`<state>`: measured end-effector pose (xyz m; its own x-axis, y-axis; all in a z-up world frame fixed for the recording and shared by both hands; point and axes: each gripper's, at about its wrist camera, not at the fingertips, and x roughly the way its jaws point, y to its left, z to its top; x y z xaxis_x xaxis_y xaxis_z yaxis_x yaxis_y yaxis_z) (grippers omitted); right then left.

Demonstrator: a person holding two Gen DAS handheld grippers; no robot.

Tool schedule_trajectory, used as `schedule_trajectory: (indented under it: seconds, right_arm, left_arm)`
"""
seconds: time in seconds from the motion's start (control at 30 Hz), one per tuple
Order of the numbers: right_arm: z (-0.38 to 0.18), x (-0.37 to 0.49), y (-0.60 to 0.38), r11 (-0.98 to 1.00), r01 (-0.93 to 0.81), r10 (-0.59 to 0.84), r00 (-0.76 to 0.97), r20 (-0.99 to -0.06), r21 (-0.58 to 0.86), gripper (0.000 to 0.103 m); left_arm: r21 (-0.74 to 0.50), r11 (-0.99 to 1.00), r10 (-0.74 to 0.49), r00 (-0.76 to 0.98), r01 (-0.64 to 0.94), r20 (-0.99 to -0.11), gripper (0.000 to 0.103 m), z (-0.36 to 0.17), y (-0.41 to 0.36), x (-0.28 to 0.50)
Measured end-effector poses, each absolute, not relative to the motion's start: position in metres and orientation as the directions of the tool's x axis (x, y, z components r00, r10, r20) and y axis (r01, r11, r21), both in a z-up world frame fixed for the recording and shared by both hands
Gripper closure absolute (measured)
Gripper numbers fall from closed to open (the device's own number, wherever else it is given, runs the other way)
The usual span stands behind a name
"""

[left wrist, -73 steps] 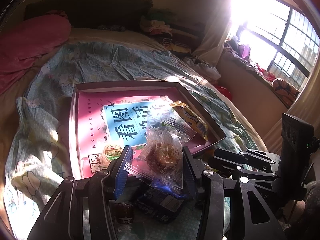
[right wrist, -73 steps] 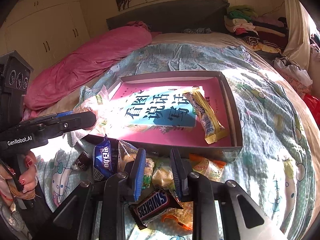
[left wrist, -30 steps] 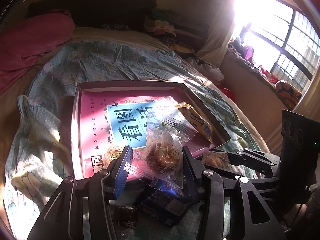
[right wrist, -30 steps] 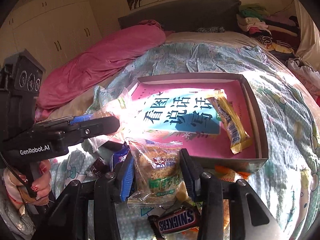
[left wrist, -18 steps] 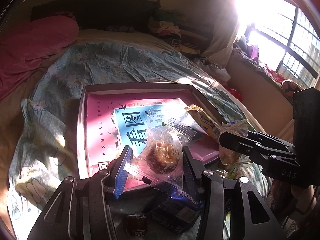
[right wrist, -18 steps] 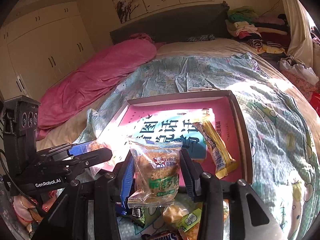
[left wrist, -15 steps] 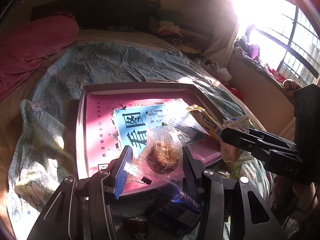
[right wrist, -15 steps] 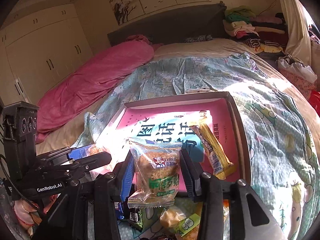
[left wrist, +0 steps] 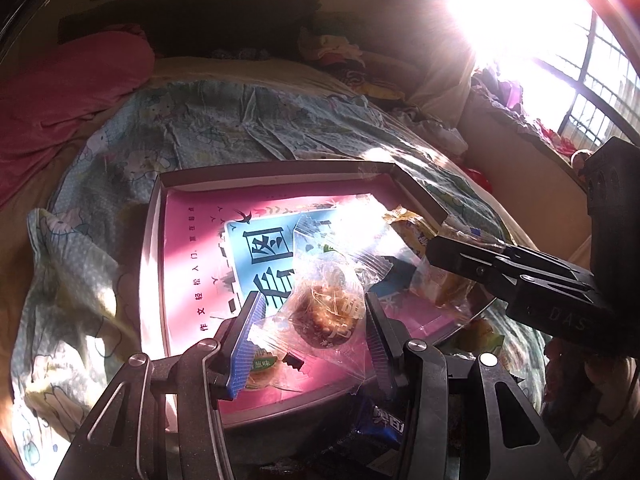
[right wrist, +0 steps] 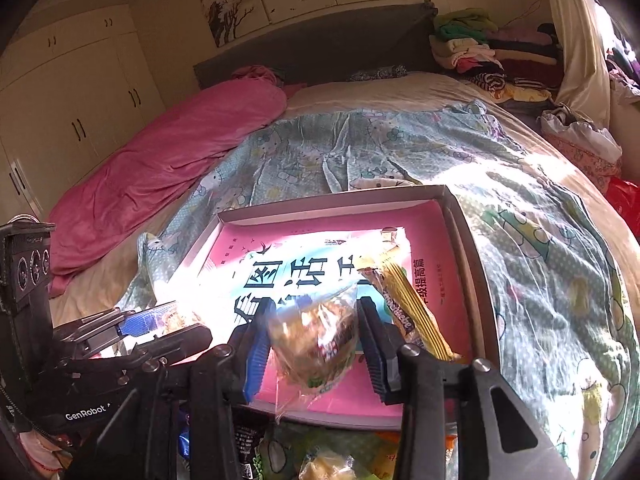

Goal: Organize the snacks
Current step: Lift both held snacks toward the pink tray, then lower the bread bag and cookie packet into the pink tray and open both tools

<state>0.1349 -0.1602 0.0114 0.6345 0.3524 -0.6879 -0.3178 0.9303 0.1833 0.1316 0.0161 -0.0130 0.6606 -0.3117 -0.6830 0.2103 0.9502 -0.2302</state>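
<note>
A shallow cardboard tray (left wrist: 154, 248) (right wrist: 476, 264) with a pink and blue printed bottom lies on the bed. My left gripper (left wrist: 314, 320) is shut on a clear-wrapped round pastry (left wrist: 326, 310) and holds it over the tray's near left part. My right gripper (right wrist: 312, 344) stands wider around a clear-wrapped cake with a green label (right wrist: 316, 344), which looks blurred and tilted over the tray's near edge; it also shows in the left wrist view (left wrist: 440, 284). A yellow wrapped bar (right wrist: 404, 308) lies inside the tray at the right. A small round snack (left wrist: 260, 368) lies in the tray by my left finger.
More snacks lie on the bedspread in front of the tray: a dark blue packet (left wrist: 372, 428) and several small wrapped ones (right wrist: 328, 460). A pink duvet (right wrist: 168, 160) lies at the left. Folded clothes (right wrist: 480, 52) are piled by the headboard.
Both grippers have moved forward over the tray with their snacks. The green-label cake has tilted and blurred between the right fingers, which stand wider apart than before.
</note>
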Motion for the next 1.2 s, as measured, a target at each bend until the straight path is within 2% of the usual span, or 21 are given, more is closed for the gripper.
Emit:
schedule_trajectory:
  seconds: [0.07,0.37,0.7,1.2]
  right_arm:
    - [0.008,0.137,-0.158,0.931,-0.320,0.349,0.631,-0.693,0.177,0.068]
    - [-0.015,0.142,-0.155,0.936,-0.310,0.325,0.589,-0.740,0.165,0.068]
    - [-0.020,0.138,-0.158,0.934,-0.309,0.336,0.580,-0.742,0.180,0.068]
    - [-0.018,0.130,-0.163,0.951,-0.285,0.274,0.589,-0.760,0.122,0.068]
  left_arm:
    - [-0.226,0.951,-0.310,0.657,0.212,-0.687,0.052,-0.015,0.014,0.133]
    - [-0.234,0.951,-0.310,0.638,0.204,-0.705,0.052,-0.023,0.014,0.139]
    - [-0.194,0.959,-0.283,0.636,0.207,-0.718,0.052,-0.028,0.007,0.144]
    - [-0.150,0.960,-0.270,0.638,0.236,-0.721,0.052,-0.030,-0.002,0.142]
